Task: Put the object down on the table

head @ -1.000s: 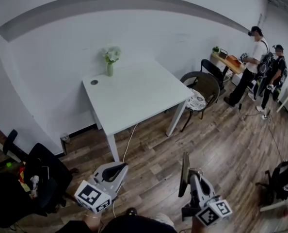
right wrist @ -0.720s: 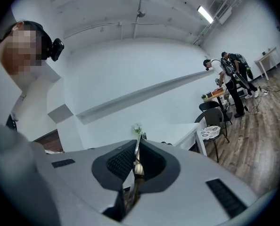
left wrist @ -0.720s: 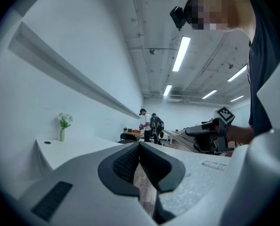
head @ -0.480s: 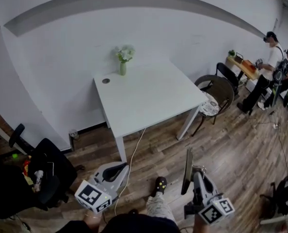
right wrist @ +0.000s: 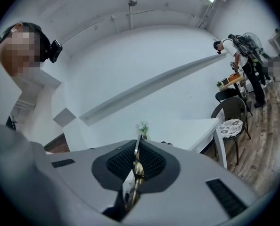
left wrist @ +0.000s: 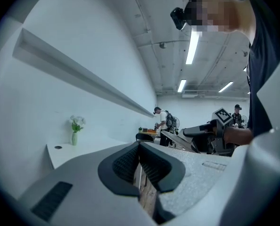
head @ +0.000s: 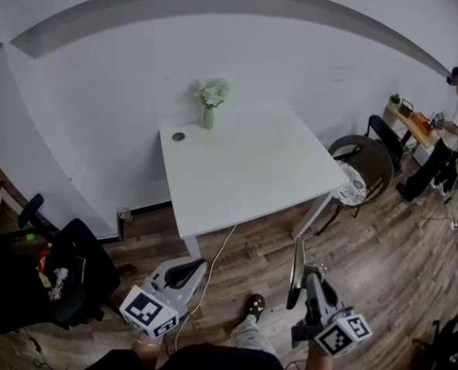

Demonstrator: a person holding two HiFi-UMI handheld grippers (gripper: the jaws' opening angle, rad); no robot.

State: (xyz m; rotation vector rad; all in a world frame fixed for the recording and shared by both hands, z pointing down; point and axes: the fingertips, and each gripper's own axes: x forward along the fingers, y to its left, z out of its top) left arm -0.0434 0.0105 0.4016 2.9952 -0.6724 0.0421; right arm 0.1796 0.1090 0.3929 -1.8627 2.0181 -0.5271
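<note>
Head view puts the white worktop at about eleven o'clock from the right hand-held gripper, which pinches what looks like a thin flat plate on edge, long axis toward twelve.

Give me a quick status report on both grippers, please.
Left gripper shut, empty. Right gripper shut on thin flat object, upright. Table ahead; vase at far edge.

tabletop: plain white
vase: pale green, with white flowers
floor: brown wood planks
chair cushion: white with a dark pattern
left tongs: speckled grey, black ribbed pads
right tongs: grey, black ribbed pads
object: silvery and brassy metal
marker cube: white with black squares
</note>
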